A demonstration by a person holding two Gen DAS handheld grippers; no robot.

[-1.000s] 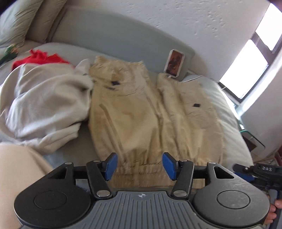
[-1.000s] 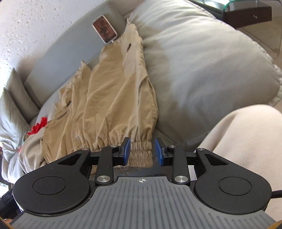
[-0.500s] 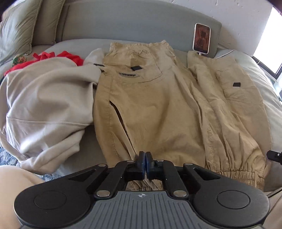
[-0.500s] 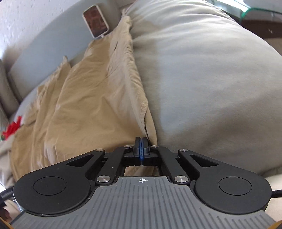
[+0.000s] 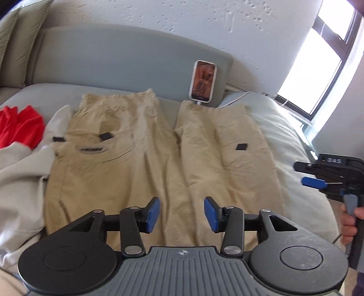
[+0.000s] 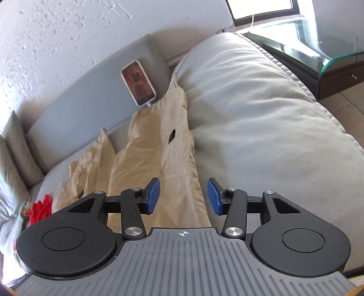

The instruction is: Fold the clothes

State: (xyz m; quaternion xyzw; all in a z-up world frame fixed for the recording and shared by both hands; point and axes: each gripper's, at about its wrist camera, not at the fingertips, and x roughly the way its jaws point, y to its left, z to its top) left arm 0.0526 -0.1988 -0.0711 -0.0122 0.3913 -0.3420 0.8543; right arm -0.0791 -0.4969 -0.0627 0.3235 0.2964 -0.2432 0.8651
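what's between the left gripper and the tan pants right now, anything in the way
Nothing visible. The left gripper hangs open directly over the tan pants, with only air between. The grey sweatshirt overlaps just their left edge.

Creased matt cloth trousers (image 5: 159,159), rough plaster wall (image 5: 182,20), glossy glass table (image 6: 329,52)

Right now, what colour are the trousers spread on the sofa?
Tan trousers, clearest in the left wrist view.
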